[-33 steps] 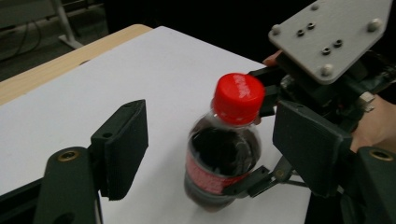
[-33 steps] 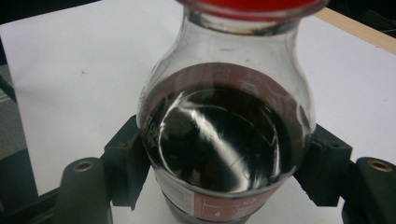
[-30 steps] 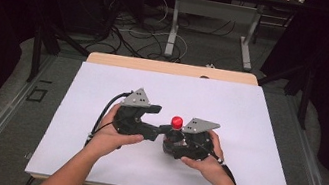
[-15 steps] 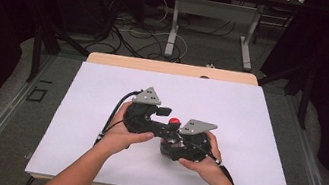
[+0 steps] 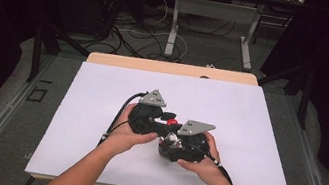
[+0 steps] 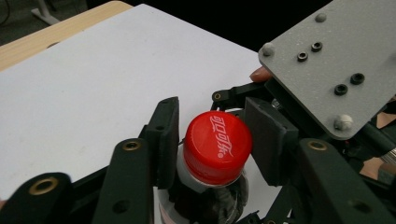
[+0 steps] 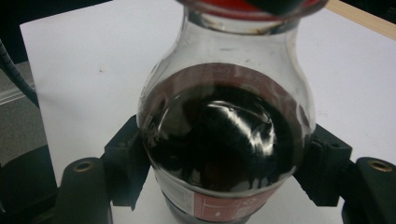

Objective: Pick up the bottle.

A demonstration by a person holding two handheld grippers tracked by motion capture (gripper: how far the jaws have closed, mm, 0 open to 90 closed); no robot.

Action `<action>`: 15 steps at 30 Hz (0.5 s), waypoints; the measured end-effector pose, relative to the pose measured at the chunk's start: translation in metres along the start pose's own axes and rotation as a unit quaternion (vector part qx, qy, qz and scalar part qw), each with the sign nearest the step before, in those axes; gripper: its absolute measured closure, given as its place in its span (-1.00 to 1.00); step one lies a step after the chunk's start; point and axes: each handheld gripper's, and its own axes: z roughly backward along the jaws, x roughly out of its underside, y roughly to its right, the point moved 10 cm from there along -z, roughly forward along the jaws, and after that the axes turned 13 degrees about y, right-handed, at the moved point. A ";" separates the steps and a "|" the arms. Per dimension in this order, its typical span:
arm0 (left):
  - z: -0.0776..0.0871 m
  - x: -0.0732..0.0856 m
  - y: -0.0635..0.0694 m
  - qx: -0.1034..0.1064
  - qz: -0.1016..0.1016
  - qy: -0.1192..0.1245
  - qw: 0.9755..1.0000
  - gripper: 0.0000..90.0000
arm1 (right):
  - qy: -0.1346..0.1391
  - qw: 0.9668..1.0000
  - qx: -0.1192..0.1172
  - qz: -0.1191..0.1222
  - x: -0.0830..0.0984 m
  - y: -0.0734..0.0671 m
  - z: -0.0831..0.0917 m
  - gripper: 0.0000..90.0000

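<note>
Both grippers held one cola bottle over the white table: left gripper, jaws just closed, clamped its red cap; right gripper squeezed the body.

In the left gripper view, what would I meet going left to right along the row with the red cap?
Left black pad → red screw cap of the cola bottle → right black pad → grey three-cornered metal plate.

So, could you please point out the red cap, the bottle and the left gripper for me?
red cap point(image 6: 217, 146), left gripper view, on its printed top.
bottle point(image 7: 224, 135), right gripper view, on its dark-filled shoulder.
left gripper point(image 6: 212, 140), left gripper view, midway between its fingertips.
</note>
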 end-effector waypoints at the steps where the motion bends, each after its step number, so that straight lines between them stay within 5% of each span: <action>1: 0.000 0.000 0.001 0.002 0.002 -0.001 1.000 0.32 | 0.000 1.000 0.000 0.000 0.000 0.000 0.000 -0.34; 15: -0.002 -0.002 0.002 -0.048 -0.012 0.006 0.999 0.36 | 0.005 1.000 0.011 -0.009 -0.001 0.001 0.001 -0.34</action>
